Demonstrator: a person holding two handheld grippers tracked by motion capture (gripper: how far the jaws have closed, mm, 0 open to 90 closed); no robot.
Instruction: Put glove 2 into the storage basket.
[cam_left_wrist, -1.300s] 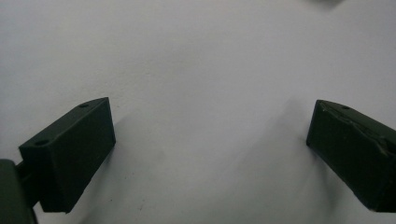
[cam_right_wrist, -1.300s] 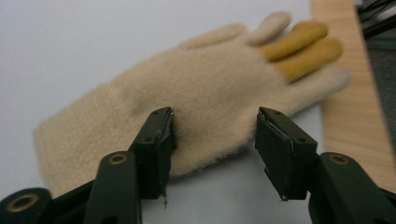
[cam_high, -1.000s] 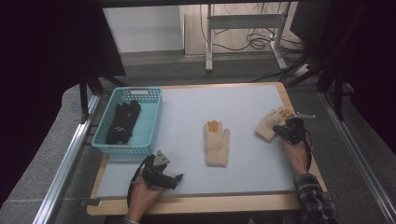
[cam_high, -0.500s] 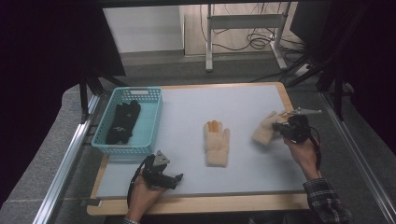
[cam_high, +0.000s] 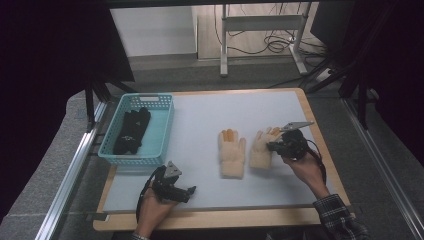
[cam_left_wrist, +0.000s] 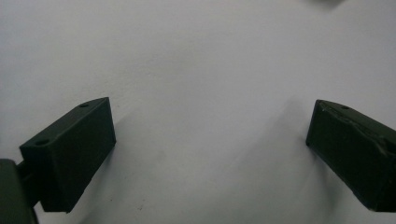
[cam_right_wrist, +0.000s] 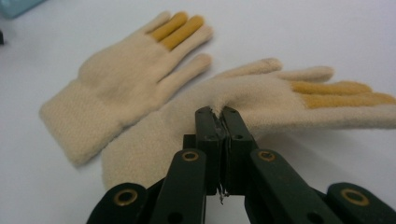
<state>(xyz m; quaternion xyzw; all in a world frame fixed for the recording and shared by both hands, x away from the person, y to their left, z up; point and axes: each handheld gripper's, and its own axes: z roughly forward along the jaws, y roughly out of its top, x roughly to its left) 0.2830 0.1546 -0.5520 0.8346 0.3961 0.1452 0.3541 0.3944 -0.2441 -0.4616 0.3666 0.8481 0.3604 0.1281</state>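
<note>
Held thing: cream knitted glove with mustard fingertips (cam_right_wrist: 261, 100), pinched at its palm edge by the right gripper (cam_right_wrist: 222, 113), jaws clenched on the fabric.
Long axis: its cuff trails below-left of the jaws and its fingers run off to their right, in the right gripper view.
Partner: matching cream glove (cam_high: 232, 152) lies flat on the white surface (cam_high: 200, 125), just left of the held glove.
Left gripper (cam_high: 189, 191): released, jaws wide over bare surface, well apart from both gloves.
Nearer hand: right.

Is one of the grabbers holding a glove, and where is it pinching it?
Yes. The right gripper pinches the nearer cream glove at its palm. The left gripper holds nothing.
</note>
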